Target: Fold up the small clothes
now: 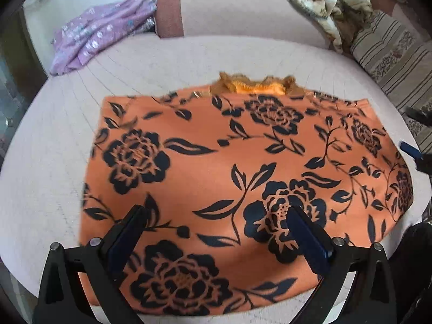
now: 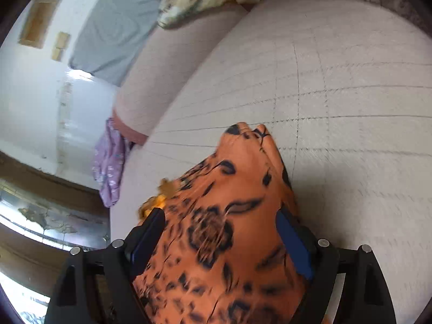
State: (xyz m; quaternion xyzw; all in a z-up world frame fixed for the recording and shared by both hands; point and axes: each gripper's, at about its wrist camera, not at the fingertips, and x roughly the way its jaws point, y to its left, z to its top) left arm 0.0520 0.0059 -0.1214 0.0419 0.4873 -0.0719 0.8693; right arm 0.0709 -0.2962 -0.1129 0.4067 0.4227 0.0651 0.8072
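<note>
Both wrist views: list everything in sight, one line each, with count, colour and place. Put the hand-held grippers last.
Floral garment: one, orange with black flowers, spread flat on the cushion, a ruffled orange trim at its far edge.
Cushion: one, pale pink with a stitched grid, under the garment.
Backrest: one, pale pink with a darker pink end, behind the cushion.
Purple cloth: one, lilac with pale print, bunched at the cushion's far left.
Blanket: one, cream and brown, crumpled at far right.
Striped pillow: one, beige with dark stripes, right edge.
Left hand-held gripper: one, black with blue pads, open above the garment.
Right hand-held gripper: one, black with blue pads, open astride the garment's edge.
</note>
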